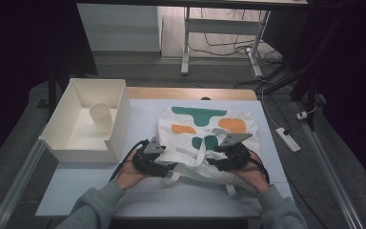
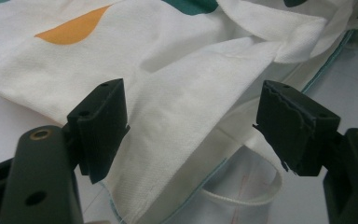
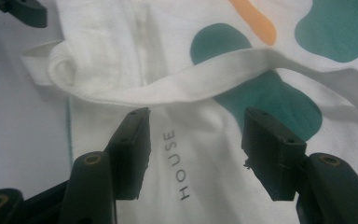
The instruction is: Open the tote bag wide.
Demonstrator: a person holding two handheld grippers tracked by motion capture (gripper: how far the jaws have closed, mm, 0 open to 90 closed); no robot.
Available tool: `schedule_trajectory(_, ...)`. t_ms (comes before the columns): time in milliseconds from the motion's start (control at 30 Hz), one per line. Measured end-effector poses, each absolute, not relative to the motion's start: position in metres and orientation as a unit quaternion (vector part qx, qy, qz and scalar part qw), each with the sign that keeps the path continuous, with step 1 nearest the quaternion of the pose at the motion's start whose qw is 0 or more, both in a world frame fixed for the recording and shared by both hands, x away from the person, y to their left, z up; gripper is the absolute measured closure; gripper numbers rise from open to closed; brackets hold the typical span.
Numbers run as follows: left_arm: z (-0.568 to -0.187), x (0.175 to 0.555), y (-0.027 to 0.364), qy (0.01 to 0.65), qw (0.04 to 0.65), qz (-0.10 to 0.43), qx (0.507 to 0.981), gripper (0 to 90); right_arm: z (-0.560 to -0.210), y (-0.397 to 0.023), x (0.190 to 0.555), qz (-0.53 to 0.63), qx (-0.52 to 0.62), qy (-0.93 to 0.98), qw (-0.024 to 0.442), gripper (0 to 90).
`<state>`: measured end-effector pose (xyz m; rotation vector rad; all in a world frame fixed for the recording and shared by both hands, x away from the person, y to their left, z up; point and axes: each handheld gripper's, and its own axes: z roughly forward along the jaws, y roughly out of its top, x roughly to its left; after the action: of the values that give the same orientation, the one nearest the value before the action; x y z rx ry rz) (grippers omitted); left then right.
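White cloth tote bag [image 1: 205, 138] with green and orange blotches, flat on pale table top [image 1: 138, 191], near edge toward person, mouth end and straps nearest the hands. Left gripper [image 1: 164, 164] at bag's near left corner, held in left hand [image 1: 133, 172]; black jaws apart in left gripper view [image 2: 191, 126], a folded white layer of bag between them, left pad touching or just beside the cloth, right pad clear of it; no pinch seen. Thin white strap loop [image 2: 247, 198] lying below that fold on table. Right gripper [image 1: 217, 162] at bag's near right side, over the fabric; jaws standing apart in right gripper view [image 3: 196, 144], bag face with printed word HOUSE [image 3: 177, 165] between them, pads not pressing cloth. Broad white handle strap [image 3: 168, 84] draped across bag just beyond right jaws, over a green patch [image 3: 270, 98]. Tip of other gripper at top left corner of right gripper view. Open white rectangular box [image 1: 119, 124] on table left of bag, just beside it, with pale paper cup [image 1: 101, 117] upright inside. Grey sleeves [image 1: 95, 205] entering from bottom of high view.
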<state>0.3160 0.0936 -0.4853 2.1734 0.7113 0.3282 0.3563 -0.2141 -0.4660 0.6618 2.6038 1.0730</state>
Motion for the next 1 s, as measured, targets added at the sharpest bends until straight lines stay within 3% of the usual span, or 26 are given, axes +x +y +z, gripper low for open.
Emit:
schedule_trajectory(467, -0.484, 0.312, 0.096, 0.282, 0.406, 0.132, 0.859, 24.5, -0.47, -0.22, 0.326, 0.39, 0.218, 0.887, 0.115, 42.2)
schedule_trajectory(1000, -0.486, 0.312, 0.098, 0.277, 0.404, 0.126, 0.862, 33.0, -0.486, -0.209, 0.309, 0.341, 0.184, 0.916, 0.105, 40.1)
